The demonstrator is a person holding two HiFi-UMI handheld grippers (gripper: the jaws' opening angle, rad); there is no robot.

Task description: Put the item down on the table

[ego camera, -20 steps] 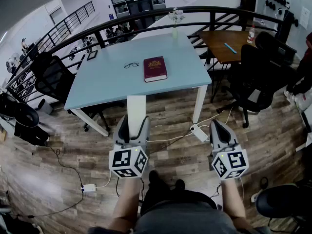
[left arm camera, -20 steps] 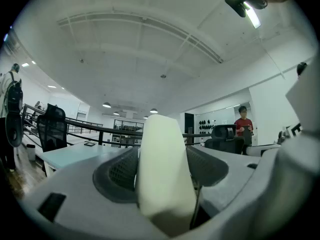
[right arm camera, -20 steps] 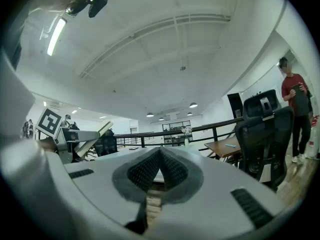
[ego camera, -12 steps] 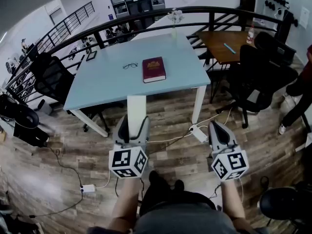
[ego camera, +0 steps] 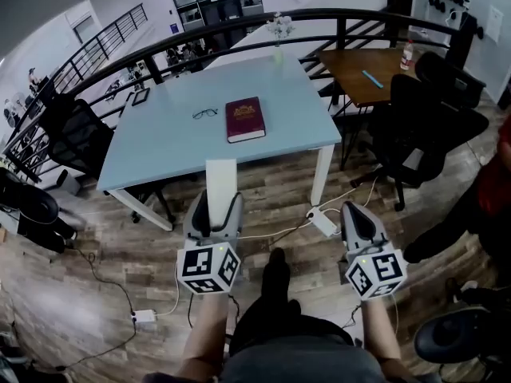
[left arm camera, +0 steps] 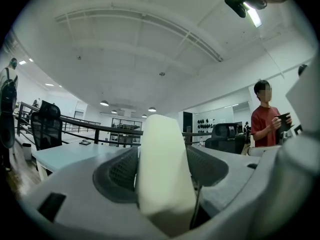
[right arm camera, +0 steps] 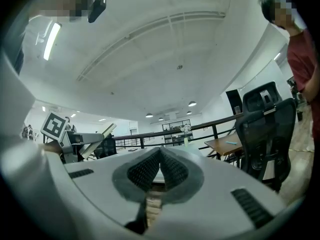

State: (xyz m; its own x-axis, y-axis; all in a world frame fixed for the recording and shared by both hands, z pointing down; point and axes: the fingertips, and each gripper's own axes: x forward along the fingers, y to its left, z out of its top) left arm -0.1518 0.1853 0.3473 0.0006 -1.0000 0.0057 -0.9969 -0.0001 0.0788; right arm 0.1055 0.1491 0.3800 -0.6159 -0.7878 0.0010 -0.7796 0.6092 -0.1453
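Observation:
A cream-white oblong block (ego camera: 221,183) sticks out forward from my left gripper (ego camera: 214,207), whose jaws are shut on its sides; in the left gripper view the block (left arm camera: 162,169) fills the gap between the dark pads (left arm camera: 121,170). My right gripper (ego camera: 357,219) is level beside it, shut and holding nothing, its pads (right arm camera: 150,170) meeting in the right gripper view. Both are over the wooden floor, short of the light blue table (ego camera: 160,146). On the table lie a dark red book (ego camera: 244,119) and glasses (ego camera: 205,113).
A flower vase (ego camera: 279,34) and a tablet (ego camera: 140,96) are at the table's far side. Black office chairs (ego camera: 73,138) (ego camera: 423,134) flank it; a wooden desk (ego camera: 369,66) is at right. A power strip (ego camera: 323,220) and cables lie on the floor. A person in red (left arm camera: 265,121) is at right.
The table has shifted slightly left and nearer in the head view, and my foot has come forward between the grippers. The person at the right has moved closer. Both grippers keep their places.

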